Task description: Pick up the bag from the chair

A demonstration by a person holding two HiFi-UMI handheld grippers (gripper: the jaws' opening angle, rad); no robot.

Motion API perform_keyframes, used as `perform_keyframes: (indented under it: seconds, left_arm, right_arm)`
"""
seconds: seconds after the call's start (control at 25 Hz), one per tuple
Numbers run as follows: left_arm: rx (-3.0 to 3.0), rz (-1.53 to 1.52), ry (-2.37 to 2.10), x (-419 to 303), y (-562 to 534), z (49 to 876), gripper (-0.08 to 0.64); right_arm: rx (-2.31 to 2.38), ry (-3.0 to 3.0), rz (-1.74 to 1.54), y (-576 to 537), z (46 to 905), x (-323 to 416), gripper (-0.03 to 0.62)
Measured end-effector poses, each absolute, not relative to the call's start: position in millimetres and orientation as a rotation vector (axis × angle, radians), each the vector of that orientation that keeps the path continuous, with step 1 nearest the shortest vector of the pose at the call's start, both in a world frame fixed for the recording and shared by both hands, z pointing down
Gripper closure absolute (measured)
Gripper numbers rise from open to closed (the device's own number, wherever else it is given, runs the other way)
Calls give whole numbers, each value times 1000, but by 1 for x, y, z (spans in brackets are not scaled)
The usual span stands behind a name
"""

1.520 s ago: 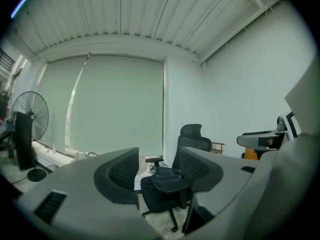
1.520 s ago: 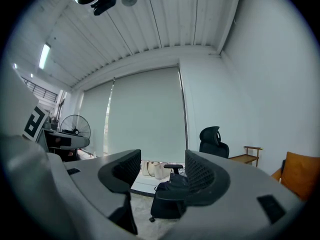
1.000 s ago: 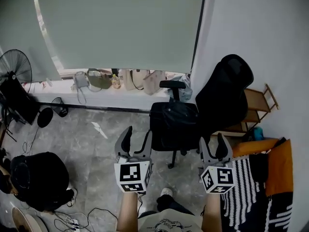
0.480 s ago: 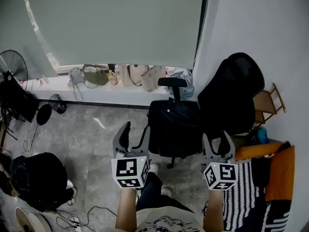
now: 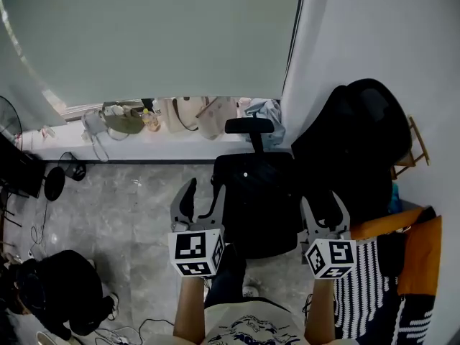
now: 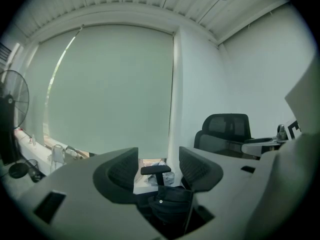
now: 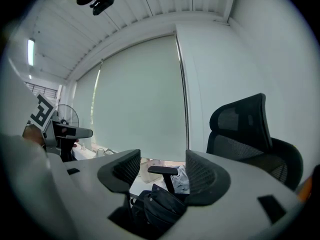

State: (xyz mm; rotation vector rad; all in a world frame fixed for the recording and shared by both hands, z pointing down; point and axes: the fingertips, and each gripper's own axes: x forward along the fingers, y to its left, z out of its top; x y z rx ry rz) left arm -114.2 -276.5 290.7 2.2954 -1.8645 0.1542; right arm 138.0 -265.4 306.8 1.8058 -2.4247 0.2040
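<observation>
A black bag (image 5: 257,196) lies on the seat of a black office chair (image 5: 359,139) by the window wall. The same bag (image 6: 170,204) shows low between the jaws in the left gripper view, and the bag (image 7: 155,206) also sits below the armrest in the right gripper view. My left gripper (image 5: 201,200) hangs open at the bag's left edge, above it. My right gripper (image 5: 325,211) is open at the bag's right edge. Neither holds anything. The chair's armrest (image 5: 249,126) stands beyond the bag.
A window ledge (image 5: 129,139) carries several bags and small items. A fan (image 5: 8,113) and a dark stand (image 5: 54,182) are at the left. A black backpack (image 5: 54,290) lies on the grey floor at lower left. A striped cloth (image 5: 366,282) and an orange item (image 5: 417,254) are at right.
Both grippers have come closer to the chair; the bag now lies between them in the head view. The fan and backpack have slid toward the left edge.
</observation>
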Motion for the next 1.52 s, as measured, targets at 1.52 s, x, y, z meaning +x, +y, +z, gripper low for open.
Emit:
perform_keyframes:
  seconds: [1.52]
  left_arm:
    - [2563,677,-1082,-20,-597,593,299]
  right_arm:
    - [1653,-1991,535,-487,610,217,290]
